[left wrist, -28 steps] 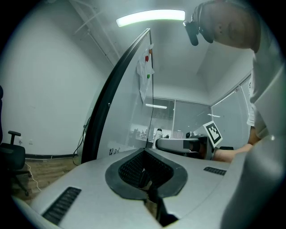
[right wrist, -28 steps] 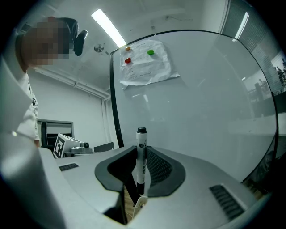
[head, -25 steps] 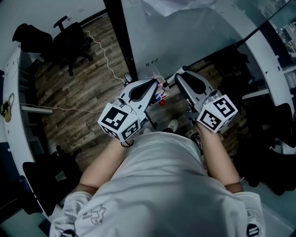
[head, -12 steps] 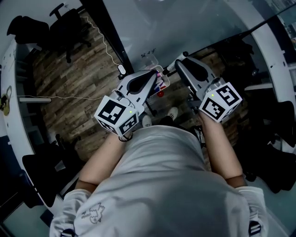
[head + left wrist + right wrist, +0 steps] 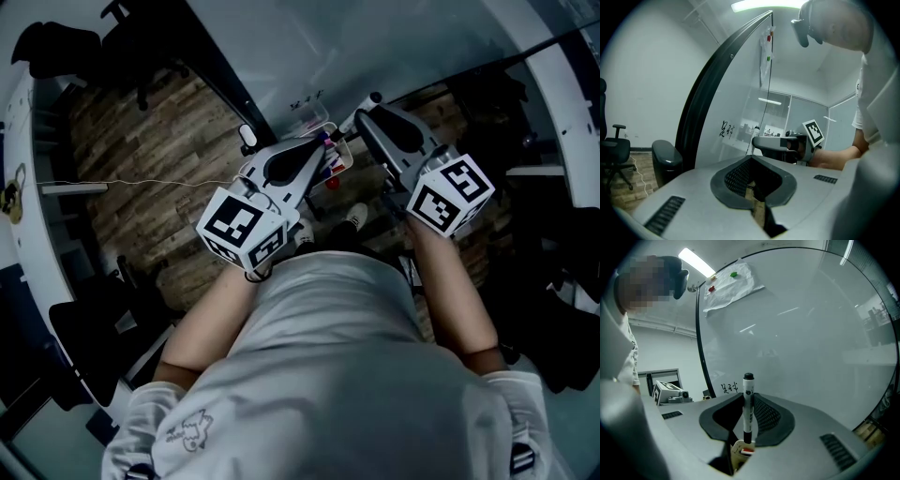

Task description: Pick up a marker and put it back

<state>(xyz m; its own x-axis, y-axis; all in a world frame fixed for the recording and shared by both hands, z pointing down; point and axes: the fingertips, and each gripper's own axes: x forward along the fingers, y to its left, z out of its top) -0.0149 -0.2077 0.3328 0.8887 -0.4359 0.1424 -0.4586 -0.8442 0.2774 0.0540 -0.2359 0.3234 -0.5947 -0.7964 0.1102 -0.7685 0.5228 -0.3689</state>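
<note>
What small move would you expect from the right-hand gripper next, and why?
Probably a short move of the right gripper down toward the marker holder on the whiteboard. Its jaws are shut on a black-capped marker, held upright, and the holder with other markers sits close beside it in the head view, so putting the marker back looks like the remaining step.

Marker [image 5: 748, 394] upright between right gripper [image 5: 746, 401] jaws, whiteboard [image 5: 801, 329] ahead.
</note>
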